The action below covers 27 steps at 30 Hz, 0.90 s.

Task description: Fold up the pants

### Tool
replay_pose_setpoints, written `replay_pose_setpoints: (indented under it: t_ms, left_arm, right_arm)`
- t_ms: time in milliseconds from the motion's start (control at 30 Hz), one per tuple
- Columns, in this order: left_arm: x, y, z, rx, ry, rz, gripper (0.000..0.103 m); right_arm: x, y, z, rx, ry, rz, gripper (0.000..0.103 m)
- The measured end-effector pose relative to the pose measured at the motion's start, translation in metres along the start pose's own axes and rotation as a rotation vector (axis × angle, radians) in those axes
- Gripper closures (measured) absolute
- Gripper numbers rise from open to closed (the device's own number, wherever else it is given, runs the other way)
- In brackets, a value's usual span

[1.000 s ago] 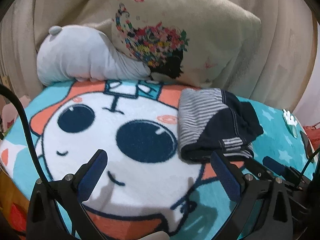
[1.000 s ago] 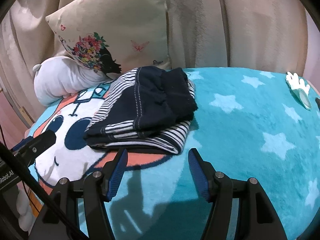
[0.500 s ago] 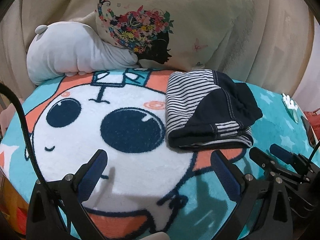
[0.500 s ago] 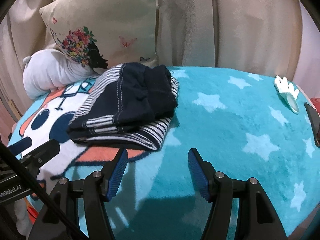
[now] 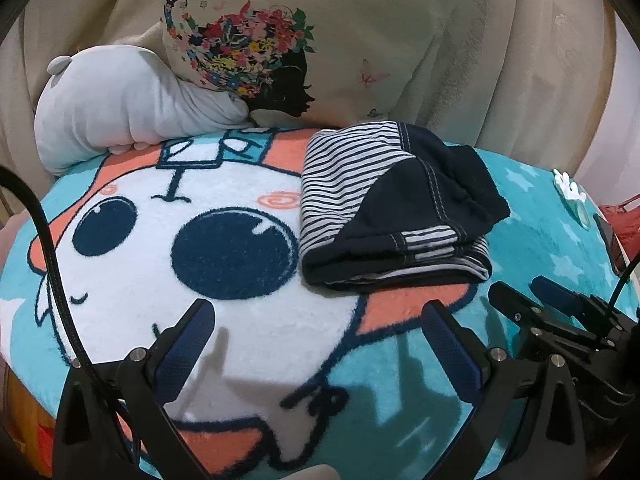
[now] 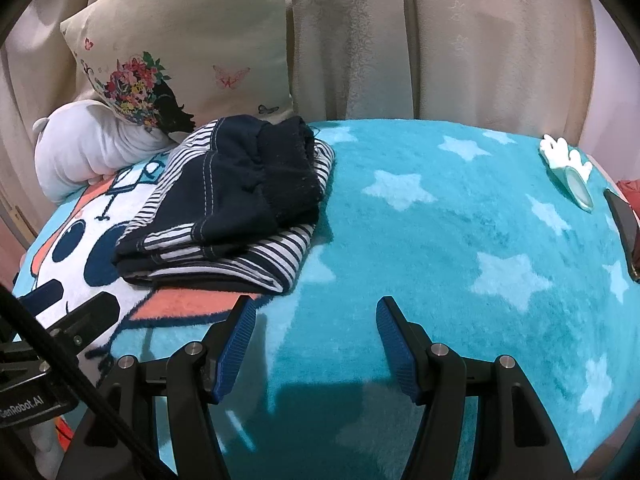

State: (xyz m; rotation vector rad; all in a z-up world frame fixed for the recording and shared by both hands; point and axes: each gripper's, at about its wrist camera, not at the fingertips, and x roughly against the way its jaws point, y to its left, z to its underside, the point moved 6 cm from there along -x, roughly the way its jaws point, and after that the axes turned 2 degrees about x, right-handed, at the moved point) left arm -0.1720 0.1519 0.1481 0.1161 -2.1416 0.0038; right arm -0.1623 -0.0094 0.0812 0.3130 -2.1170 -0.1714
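The pants [image 5: 394,208] [image 6: 236,204], navy with striped panels, lie folded into a compact bundle on the teal cartoon blanket [image 5: 200,264] [image 6: 440,240]. My left gripper [image 5: 320,332] hovers open in front of the bundle, slightly to its left, with nothing between its blue pads. My right gripper [image 6: 316,328] is also open and empty, low over the blanket just right of the bundle's near edge. In the left wrist view the right gripper's fingers [image 5: 516,304] show at the lower right. The left gripper's fingers [image 6: 92,312] show at the lower left of the right wrist view.
A flower-print cushion [image 5: 304,40] [image 6: 180,52] and a grey plush pillow [image 5: 120,108] [image 6: 80,148] lean against the beige curtain behind the blanket. A white and teal hand mirror [image 6: 568,168] and a dark flat object [image 6: 624,232] lie at the blanket's right edge.
In the left wrist view the pants and cushion have shifted left and toward the centre as the left gripper moved. In the right wrist view the scene shifted slightly. Both grippers stayed open.
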Motion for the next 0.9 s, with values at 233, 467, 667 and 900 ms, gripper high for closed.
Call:
replay_pose_setpoints:
  t_ms: [233, 467, 667, 900]
  left_arm:
    - [-0.004, 0.001, 0.002, 0.013, 0.012, 0.006, 0.001]
    - [-0.007, 0.002, 0.002, 0.017, 0.014, 0.016, 0.001]
    - [-0.008, 0.002, 0.003, 0.017, 0.016, 0.026, 0.001]
    - [-0.011, 0.003, 0.005, 0.021, 0.040, 0.038, 0.001]
  right_arm:
    - [-0.001, 0.001, 0.000, 0.009, 0.001, 0.002, 0.035]
    - [-0.002, 0.004, 0.000, 0.026, 0.000, 0.002, 0.034]
    - [-0.003, 0.008, -0.001, 0.030, 0.002, -0.002, 0.034]
    - [-0.003, 0.015, 0.000, 0.040, 0.003, -0.009, 0.032]
